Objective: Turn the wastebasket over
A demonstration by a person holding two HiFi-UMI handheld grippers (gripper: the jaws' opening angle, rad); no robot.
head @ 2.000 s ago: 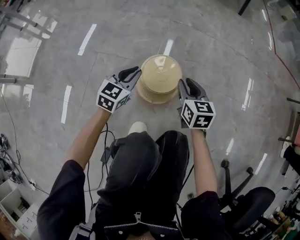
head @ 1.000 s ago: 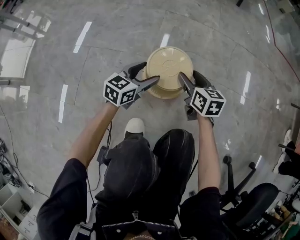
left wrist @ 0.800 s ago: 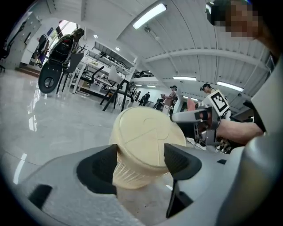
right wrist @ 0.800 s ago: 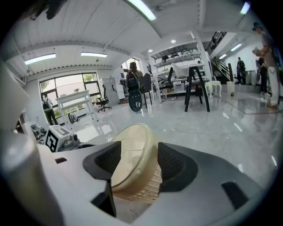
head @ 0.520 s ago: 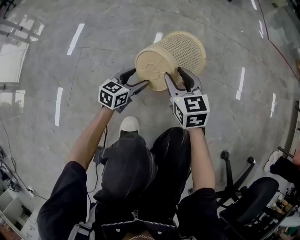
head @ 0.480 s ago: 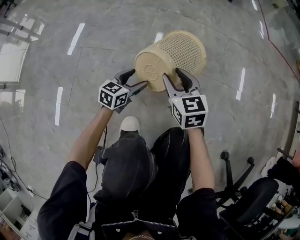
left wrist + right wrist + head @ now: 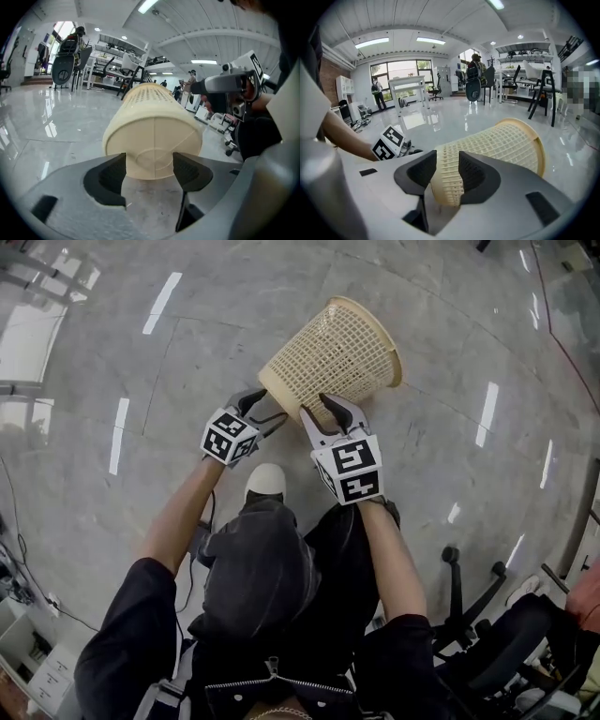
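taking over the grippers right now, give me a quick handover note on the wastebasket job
Left gripper: jaws apart, the wastebasket's base at their tips; no clamp that I can see.
Right gripper: jaws have just been closing, pads on the mesh wall beside the base.
Wastebasket: tipped on its side, base toward the grippers, open rim away.
Done: about half the turn.
Left: probably carry the turn through until it stands on the floor, then release.

Left grey two-jaw gripper (image 7: 270, 409): jaws apart. Right grey two-jaw gripper (image 7: 313, 405): jaws just closing, pinching cream mesh wastebasket (image 7: 333, 348) base edge.
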